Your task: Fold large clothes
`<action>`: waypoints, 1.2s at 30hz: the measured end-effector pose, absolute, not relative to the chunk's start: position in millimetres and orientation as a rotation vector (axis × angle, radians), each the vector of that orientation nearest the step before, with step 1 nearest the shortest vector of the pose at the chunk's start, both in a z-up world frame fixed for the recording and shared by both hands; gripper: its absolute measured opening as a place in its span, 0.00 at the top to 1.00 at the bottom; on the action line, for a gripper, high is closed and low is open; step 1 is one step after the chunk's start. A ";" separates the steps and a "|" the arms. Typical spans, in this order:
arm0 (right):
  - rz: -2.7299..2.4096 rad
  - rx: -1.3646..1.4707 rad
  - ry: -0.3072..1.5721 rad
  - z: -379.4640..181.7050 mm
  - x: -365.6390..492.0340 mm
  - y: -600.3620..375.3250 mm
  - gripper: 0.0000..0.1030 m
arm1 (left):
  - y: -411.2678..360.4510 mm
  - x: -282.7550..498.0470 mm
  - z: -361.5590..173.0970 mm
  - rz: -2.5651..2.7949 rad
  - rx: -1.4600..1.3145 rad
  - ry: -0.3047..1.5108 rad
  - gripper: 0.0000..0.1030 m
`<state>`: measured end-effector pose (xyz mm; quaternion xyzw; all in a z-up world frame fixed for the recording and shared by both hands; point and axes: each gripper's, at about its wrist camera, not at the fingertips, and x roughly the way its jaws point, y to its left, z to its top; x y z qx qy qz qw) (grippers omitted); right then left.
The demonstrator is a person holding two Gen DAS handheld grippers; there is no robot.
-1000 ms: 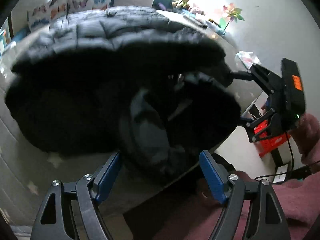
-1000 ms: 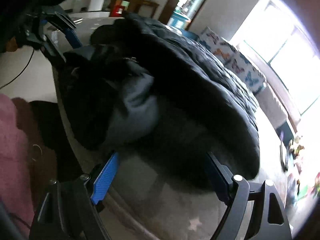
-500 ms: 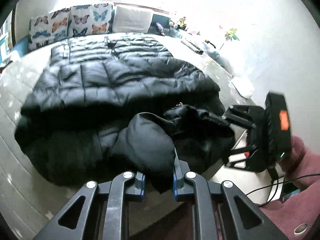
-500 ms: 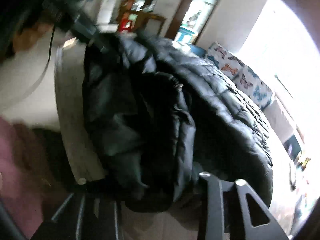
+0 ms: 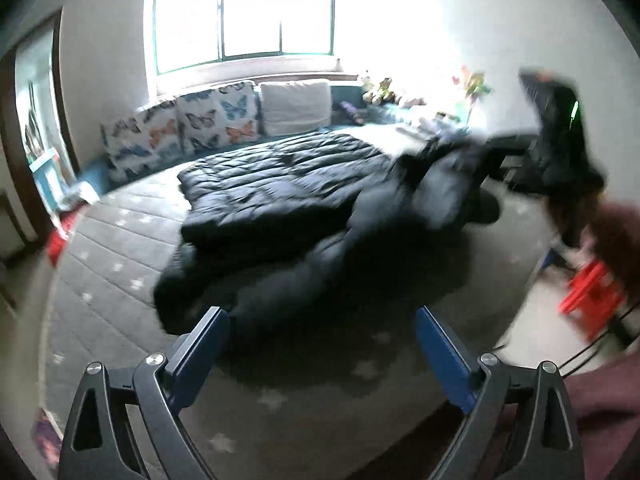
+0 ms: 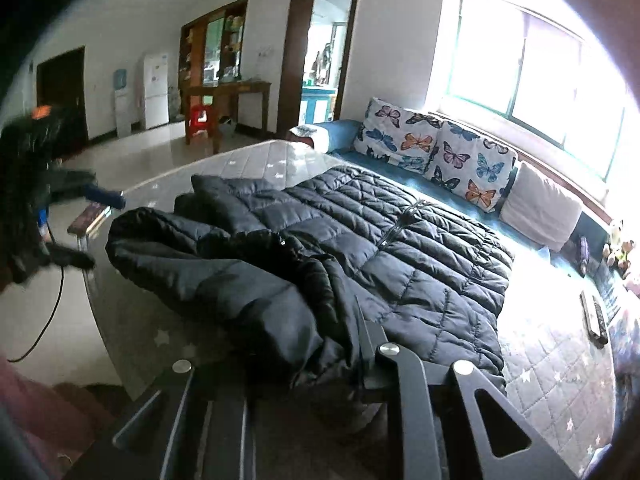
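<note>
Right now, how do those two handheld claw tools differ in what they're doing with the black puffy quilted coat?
The left gripper has its blue jaws spread wide and opening, nothing between them; the right gripper has its jaws nearly together and closing on a fold of the black quilted down coat. The left hangs above the coat, clear of it; the right has cloth bunched at its tips. Both point down at the coat.

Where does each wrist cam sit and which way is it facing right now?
Left wrist: on the left gripper, angled down across the grey quilted surface toward the window; its jaws are opening with nothing between them; a maroon sleeve shows at right.
Right wrist: on the right gripper, facing the butterfly cushions and a doorway; its jaws are closing on the black puffer jacket.
Shared: the jacket, the cushions, the window, and each view catches the other gripper at its edge.
</note>
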<state>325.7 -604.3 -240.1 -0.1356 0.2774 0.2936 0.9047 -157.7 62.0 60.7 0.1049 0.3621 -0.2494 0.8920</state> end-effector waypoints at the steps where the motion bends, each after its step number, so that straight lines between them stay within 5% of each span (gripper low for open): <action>1: 0.602 -0.271 0.570 -239.0 325.4 -605.7 0.77 | 57.4 -154.4 53.5 -0.495 0.262 0.743 0.02; 6: 0.585 -0.238 0.572 -237.6 320.1 -608.8 0.77 | 23.1 -144.2 9.2 -0.373 0.511 0.661 0.04; 7: 0.583 -0.238 0.573 -238.5 318.8 -608.6 0.77 | 17.9 -142.3 1.4 -0.340 0.569 0.633 0.10; 8: 0.581 -0.238 0.573 -238.8 318.5 -608.7 0.78 | 12.3 -140.8 -6.6 -0.320 0.624 0.609 0.28; 11: 0.570 -0.248 0.564 -241.7 313.8 -608.0 0.79 | 7.9 -143.7 -13.0 -0.313 0.632 0.573 0.49; 14: 0.562 -0.236 0.542 -241.9 304.1 -610.9 0.80 | 16.4 -157.8 -1.3 -0.320 0.545 0.550 0.59; 30: 0.681 -0.265 0.513 -221.1 215.6 -625.8 0.82 | 37.2 -308.1 42.1 -0.416 0.438 0.563 0.63; 36: 0.659 -0.259 0.495 -213.4 242.4 -624.0 0.82 | 39.8 -294.4 55.0 -0.404 0.380 0.561 0.63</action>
